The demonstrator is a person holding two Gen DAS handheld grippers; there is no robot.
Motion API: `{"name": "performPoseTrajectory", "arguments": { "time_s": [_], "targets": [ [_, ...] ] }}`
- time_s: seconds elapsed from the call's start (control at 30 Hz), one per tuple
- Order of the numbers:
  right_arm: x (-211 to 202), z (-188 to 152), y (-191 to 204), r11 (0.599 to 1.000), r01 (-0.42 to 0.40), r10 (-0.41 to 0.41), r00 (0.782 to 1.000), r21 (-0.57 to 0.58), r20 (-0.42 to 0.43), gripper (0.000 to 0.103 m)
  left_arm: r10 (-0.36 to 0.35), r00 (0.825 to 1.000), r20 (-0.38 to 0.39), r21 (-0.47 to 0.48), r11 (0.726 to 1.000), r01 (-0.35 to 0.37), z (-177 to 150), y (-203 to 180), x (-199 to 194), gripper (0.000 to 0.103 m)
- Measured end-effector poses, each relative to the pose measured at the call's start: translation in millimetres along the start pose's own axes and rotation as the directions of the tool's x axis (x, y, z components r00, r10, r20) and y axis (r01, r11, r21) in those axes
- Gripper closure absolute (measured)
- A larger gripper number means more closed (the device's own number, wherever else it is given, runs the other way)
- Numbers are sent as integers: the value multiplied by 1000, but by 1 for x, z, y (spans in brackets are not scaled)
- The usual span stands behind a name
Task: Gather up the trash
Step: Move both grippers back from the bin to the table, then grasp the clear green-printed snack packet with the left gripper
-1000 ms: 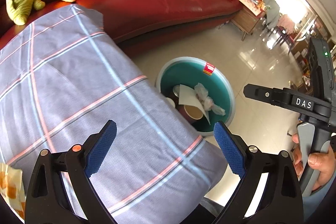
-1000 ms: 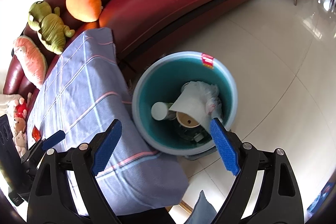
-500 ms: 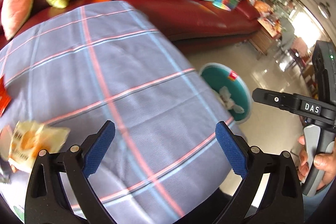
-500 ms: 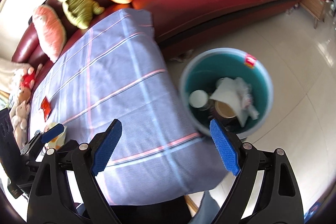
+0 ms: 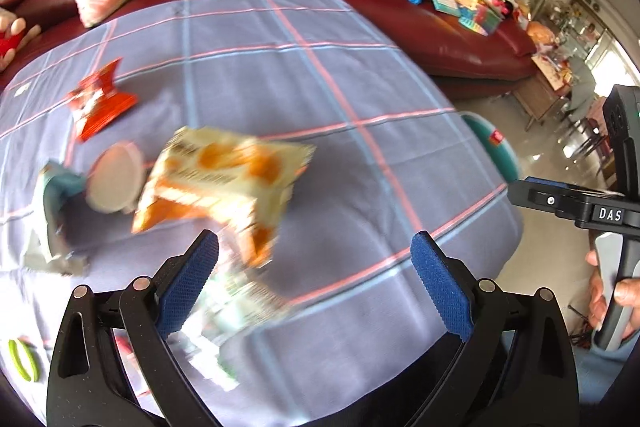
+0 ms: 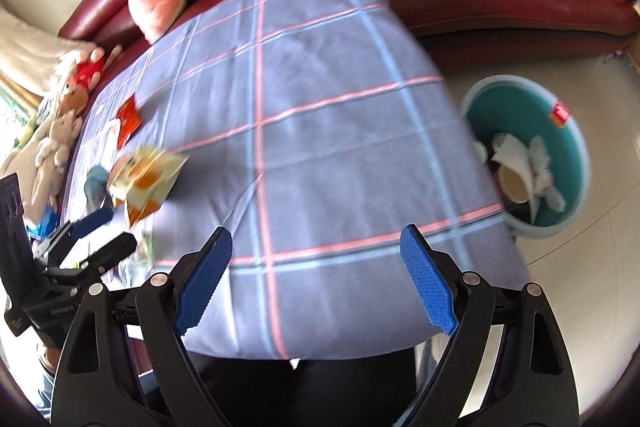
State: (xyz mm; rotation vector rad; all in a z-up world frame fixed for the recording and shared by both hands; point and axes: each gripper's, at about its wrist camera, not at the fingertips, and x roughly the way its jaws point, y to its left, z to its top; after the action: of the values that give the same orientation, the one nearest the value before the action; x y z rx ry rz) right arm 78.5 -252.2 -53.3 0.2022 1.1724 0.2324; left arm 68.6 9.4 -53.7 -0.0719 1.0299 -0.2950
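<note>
Your left tool [image 5: 314,281] is spread wide with nothing between its pads, poised above the checked cloth surface [image 5: 360,75] just short of an orange-and-cream snack wrapper [image 5: 224,183]; beside that lie a round pale lid [image 5: 114,183] and, farther back, a red wrapper [image 5: 98,99]. Your right tool [image 6: 316,277] is likewise spread and empty over the surface's near edge. The teal bin [image 6: 576,147] stands on the floor off the surface's right corner, holding crumpled paper [image 6: 520,163].
</note>
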Motion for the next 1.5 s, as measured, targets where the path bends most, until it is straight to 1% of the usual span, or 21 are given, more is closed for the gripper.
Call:
{"name": "performPoseTrajectory", "arguments": {
  "time_s": [0.1,0.2,0.27,0.37,0.53,0.6,0.7,0.8,1.0,1.07,1.13,1.17,1.2,1.23,1.3,1.4,1.5],
  "targets": [
    [8,-9,19,999,-7,5,1000,-48,-28,21,29,999,-24,12,1000,-29,-15,20,-6,6],
    [16,-16,32,997,-15,11,999,-79,-52,21,23,999,-49,17,1000,-23,-27,37,-9,6],
    [22,-17,39,996,-18,12,998,-90,-69,21,35,997,-62,34,999,-33,-33,47,-8,6],
    [29,-17,46,995,-22,15,997,-95,-80,21,56,995,-87,66,997,-50,-37,52,-2,6],
    [39,-17,54,994,-14,2,995,-113,-103,21,43,990,-131,140,990,-24,-41,54,10,6],
    [42,-16,54,994,-8,-5,994,-113,-111,21,50,988,-148,170,985,-25,-43,55,18,6],
    [46,-14,53,993,5,-19,993,-114,-120,21,64,985,-163,182,983,-34,-43,56,28,6],
    [49,-12,54,993,14,-30,992,-121,-124,21,33,986,-163,168,986,-5,-41,60,34,6],
    [53,-8,56,991,26,-44,990,-133,-131,21,-14,988,-151,173,984,40,-39,59,38,9],
    [55,-7,58,990,28,-46,990,-138,-135,21,-17,988,-151,180,983,45,-38,57,38,9],
    [56,-6,60,989,30,-50,989,-145,-136,21,-23,988,-153,185,981,52,-38,56,38,15],
    [57,-5,61,988,30,-51,989,-149,-138,21,-23,988,-153,187,981,52,-38,56,38,22],
    [57,-4,62,988,30,-51,989,-153,-139,21,-18,990,-142,195,980,45,-38,56,37,33],
    [58,-3,64,987,29,-52,989,-158,-141,21,-18,990,-137,198,979,45,-37,55,37,41],
    [59,-1,68,985,26,-51,988,-169,-143,21,-26,991,-130,186,981,50,-36,57,34,45],
    [60,3,77,980,13,-44,987,-196,-153,21,-43,992,-115,145,988,60,-34,62,26,46],
    [61,14,93,967,-4,-38,986,-256,-160,21,-69,994,-81,108,991,77,-30,72,11,46]
  ]
}}
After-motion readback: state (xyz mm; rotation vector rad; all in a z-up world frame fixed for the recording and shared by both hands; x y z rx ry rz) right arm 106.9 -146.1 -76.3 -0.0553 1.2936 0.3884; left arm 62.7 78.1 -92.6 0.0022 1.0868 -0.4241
